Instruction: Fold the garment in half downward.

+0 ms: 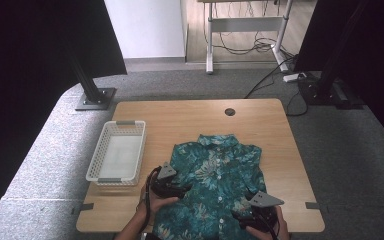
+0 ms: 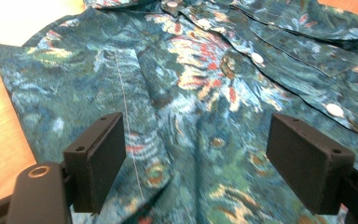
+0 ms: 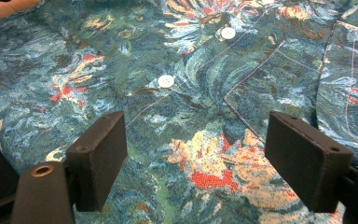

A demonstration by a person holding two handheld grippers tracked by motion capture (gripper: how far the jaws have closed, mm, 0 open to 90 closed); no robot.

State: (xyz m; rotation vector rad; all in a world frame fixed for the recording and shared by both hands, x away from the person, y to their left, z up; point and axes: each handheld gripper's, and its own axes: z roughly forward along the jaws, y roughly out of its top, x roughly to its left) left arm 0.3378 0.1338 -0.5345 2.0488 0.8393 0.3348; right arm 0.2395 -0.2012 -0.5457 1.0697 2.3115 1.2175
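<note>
A teal floral button-up shirt (image 1: 215,180) lies flat, front side up, on the wooden table (image 1: 180,120), collar toward the far edge. My left gripper (image 1: 180,191) is at the shirt's left side near its folded sleeve, jaws open wide just above the cloth (image 2: 191,93). My right gripper (image 1: 244,216) sits over the shirt's lower right part, also open, with patterned fabric and white buttons (image 3: 166,80) showing between its jaws. Neither gripper holds anything.
A white plastic basket (image 1: 116,152), with nothing in it, stands on the table to the left of the shirt. A round cable hole (image 1: 230,111) is near the far edge. Grey carpet surrounds the table; a black stand base (image 1: 96,98) lies beyond the far-left corner.
</note>
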